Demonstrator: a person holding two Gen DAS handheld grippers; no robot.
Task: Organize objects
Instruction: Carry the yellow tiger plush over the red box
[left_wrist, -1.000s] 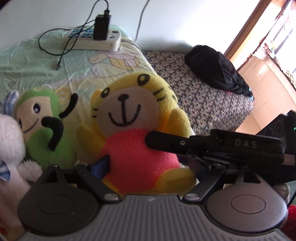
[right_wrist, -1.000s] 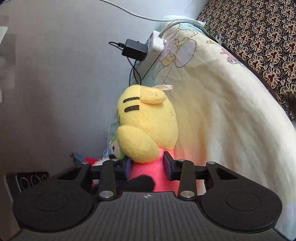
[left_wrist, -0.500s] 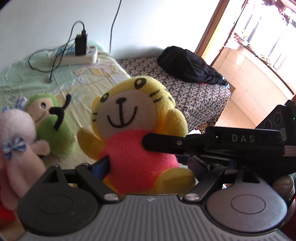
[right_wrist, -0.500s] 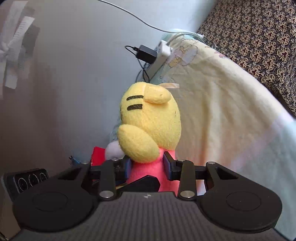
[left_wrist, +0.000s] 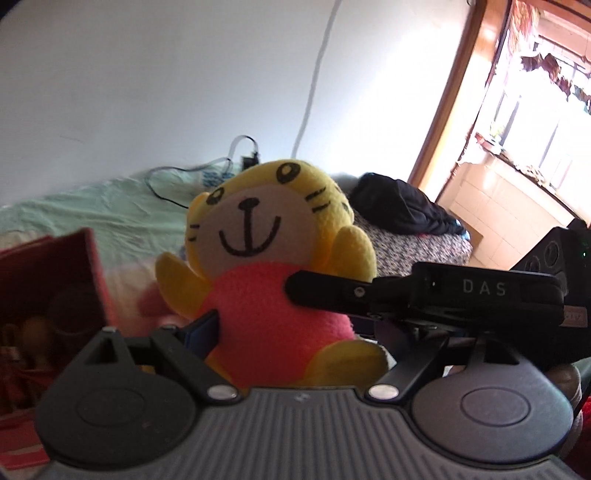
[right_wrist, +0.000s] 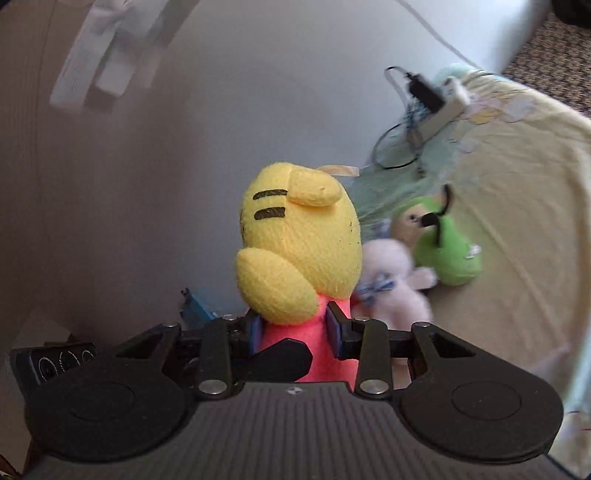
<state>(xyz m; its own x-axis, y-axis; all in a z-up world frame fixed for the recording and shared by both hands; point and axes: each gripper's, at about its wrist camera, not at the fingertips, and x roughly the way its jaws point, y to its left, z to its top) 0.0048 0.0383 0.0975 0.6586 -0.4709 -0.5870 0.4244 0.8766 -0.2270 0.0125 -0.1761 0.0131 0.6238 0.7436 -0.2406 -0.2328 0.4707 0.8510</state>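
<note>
Toys (right_wrist: 421, 266) behind tiger (right_wrist: 299, 254), right-view only

Your yellow tiger toy (left_wrist: 258, 236): plush, short nubby pile, matt; the pink body fleecier, facial markings stitched black. At your 9 o'clock in the left view, red box (left_wrist: 88, 266): stiff card-like wall, dull finish. At 2 o'clock, black garment (left_wrist: 399, 206): soft cloth, crumpled. Your left gripper (left_wrist: 280, 332): matt black plastic, ribbed grey housing, bright metal pivot pins. Your right gripper (right_wrist: 293, 330): the same matt plastic. At 2 o'clock in the right view, green toy (right_wrist: 447, 251) and white toy (right_wrist: 391, 284): fuzzy plush. Bedsheet (right_wrist: 517, 177): smooth creased cloth.
</note>
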